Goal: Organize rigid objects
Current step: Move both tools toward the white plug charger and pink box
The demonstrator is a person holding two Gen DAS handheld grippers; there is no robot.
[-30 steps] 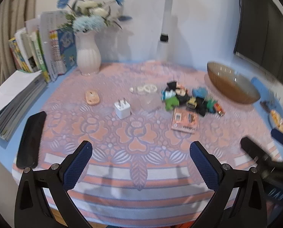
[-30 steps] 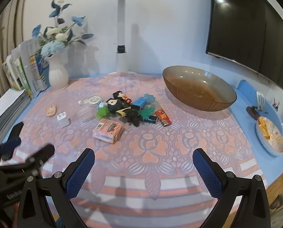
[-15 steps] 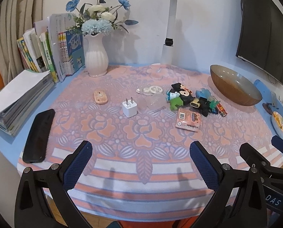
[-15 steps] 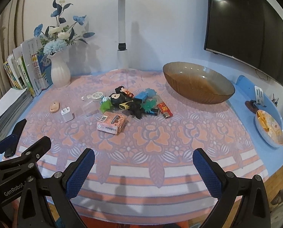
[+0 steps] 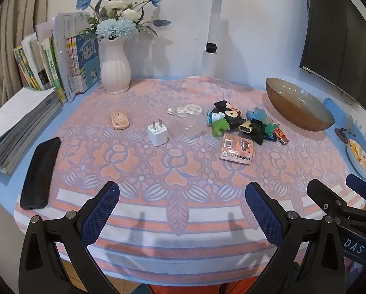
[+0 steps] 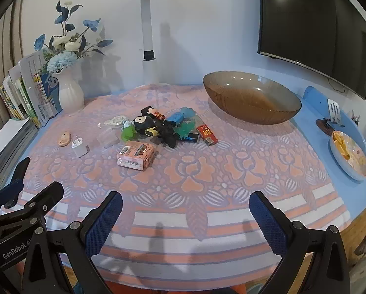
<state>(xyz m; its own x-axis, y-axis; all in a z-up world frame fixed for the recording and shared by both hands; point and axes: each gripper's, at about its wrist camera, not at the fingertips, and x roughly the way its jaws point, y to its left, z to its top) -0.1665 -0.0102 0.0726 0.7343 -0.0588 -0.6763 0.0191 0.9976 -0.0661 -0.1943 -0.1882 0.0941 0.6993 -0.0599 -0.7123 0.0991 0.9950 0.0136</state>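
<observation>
Left gripper [image 5: 182,203]: jaws wide apart, nothing between them; hangs over the near edge of the table, well short of the objects.
Right gripper [image 6: 186,214]: jaws likewise spread, empty; over the near edge, just beside the left one.
Table [image 6: 318,122]: blue top, covered by a pink-and-orange floral cloth [image 6: 207,171].
Toy pile [image 6: 163,127]: small rigid pieces heaped at mid-table, black cartoon figures, green and teal bits, touching one another.
Red lighter [image 6: 207,134]: lies at the pile's right edge.
Pink box [image 6: 136,156]: flat on the cloth, just in front of the pile.
White charger plug [image 5: 157,134]: prongs up, left of the pile, apart from it.
Peach oval piece [image 5: 120,120]: farther left, alone.
Clear plastic bits [image 5: 188,109]: behind the plug, hard to tell their shape.
Brown glass bowl [image 6: 251,96]: right rear of the cloth, empty.
Black phone [image 5: 40,172]: at the left edge of the cloth.
White vase [image 5: 114,69]: rear left, with blue flowers.
Books [image 5: 48,71]: standing beside the vase.
</observation>
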